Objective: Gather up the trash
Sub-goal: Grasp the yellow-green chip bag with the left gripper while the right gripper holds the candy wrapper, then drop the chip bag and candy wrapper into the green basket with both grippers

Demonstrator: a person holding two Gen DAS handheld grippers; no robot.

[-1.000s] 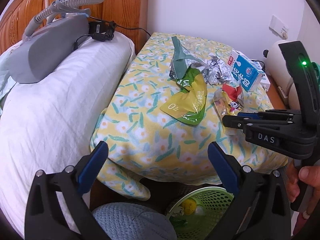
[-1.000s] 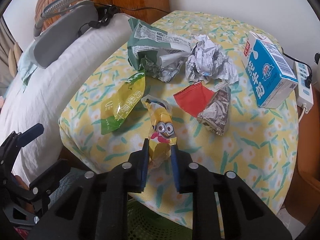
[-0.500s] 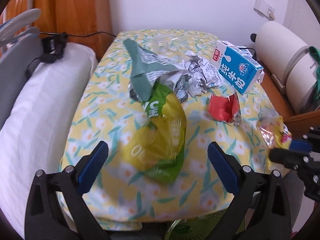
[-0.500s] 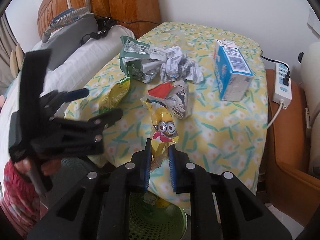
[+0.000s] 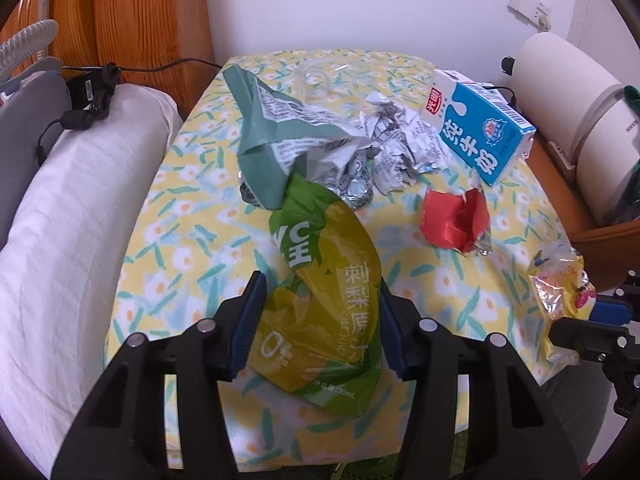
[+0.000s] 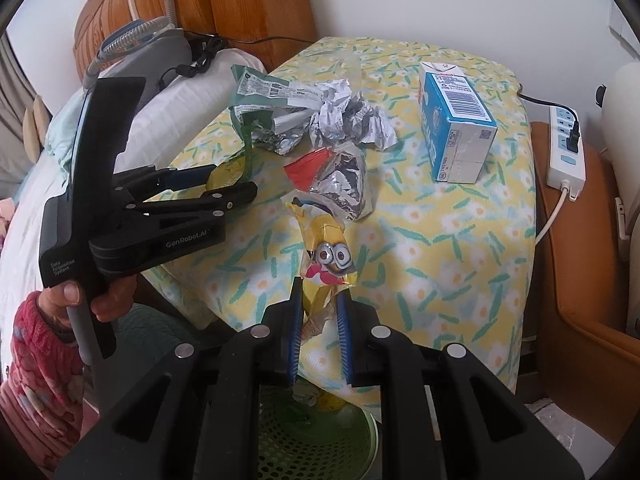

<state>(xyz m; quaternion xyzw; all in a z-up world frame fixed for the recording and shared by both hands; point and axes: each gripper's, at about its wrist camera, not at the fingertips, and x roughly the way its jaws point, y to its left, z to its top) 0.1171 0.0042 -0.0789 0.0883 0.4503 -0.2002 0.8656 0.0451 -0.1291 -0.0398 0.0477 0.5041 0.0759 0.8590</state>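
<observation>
My left gripper (image 5: 320, 308) is closing around a green and yellow juice pouch (image 5: 324, 300) on the flowered table; its pads touch both sides of the pouch. It also shows in the right wrist view (image 6: 224, 184). My right gripper (image 6: 320, 312) is shut on a yellow Minions wrapper (image 6: 328, 256), held off the table's front edge above a green mesh bin (image 6: 320, 440). The wrapper also shows in the left wrist view (image 5: 560, 304). More trash lies on the table: a dark green bag (image 5: 272, 136), crumpled foil paper (image 5: 400, 148), a red wrapper (image 5: 456, 220) and a blue milk carton (image 5: 476, 128).
A white pillow (image 5: 60, 240) and a grey device with a hose lie left of the table (image 5: 180, 208). A wooden headboard (image 5: 132, 16) stands behind. A power strip (image 6: 568, 152) and a white appliance (image 5: 568, 92) sit at the right on a brown stand.
My left gripper has moved forward over the table and narrowed its jaws around the juice pouch. My right gripper has drawn the Minions wrapper back off the table edge, over the bin.
</observation>
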